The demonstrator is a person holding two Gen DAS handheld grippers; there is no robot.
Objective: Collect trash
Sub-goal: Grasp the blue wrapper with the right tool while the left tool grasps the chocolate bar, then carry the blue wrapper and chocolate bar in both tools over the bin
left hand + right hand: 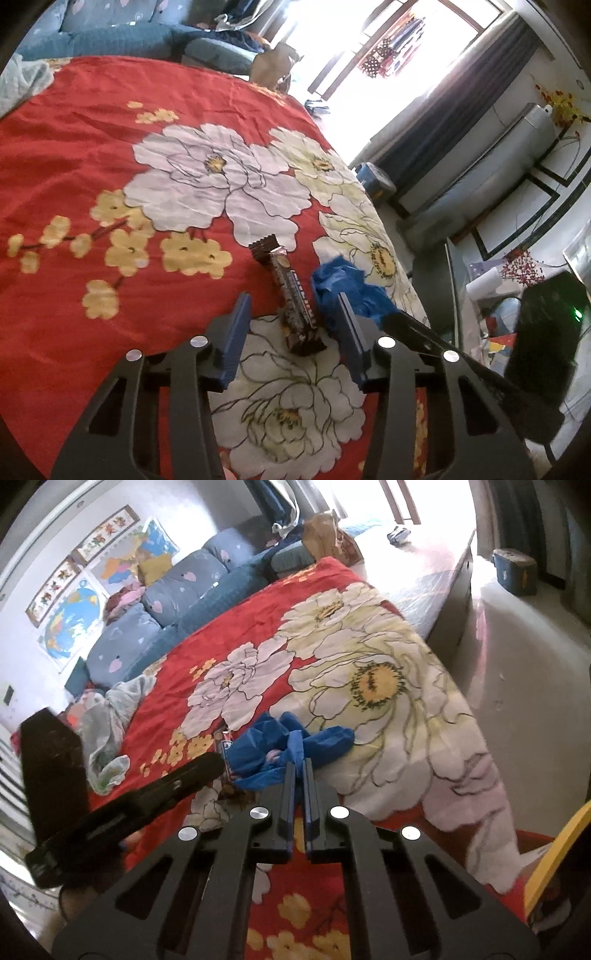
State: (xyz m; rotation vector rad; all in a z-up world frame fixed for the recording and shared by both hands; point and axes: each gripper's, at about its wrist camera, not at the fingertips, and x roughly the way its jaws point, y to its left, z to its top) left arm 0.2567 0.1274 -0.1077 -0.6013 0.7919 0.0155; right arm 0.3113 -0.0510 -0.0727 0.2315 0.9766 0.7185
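A dark brown snack-bar wrapper (291,295) lies on the red flowered bedspread (74,155). My left gripper (292,299) straddles the wrapper's near half with its jaws apart, and the blue pads (240,325) do not touch it. Just right of the wrapper lies a crumpled blue plastic bag (347,284). In the right wrist view my right gripper (300,764) is shut on a fold of that blue bag (269,742), low over the bedspread (258,602). Only a sliver of the wrapper (224,743) shows there, behind the left gripper's black body (166,790).
A grey-white cloth (107,720) lies crumpled at the bed's left side, with blue cushions (184,579) behind it. A brown paper bag (269,66) stands past the far end. The bed's edge drops to the floor on the right, where a blue bin (376,181) stands.
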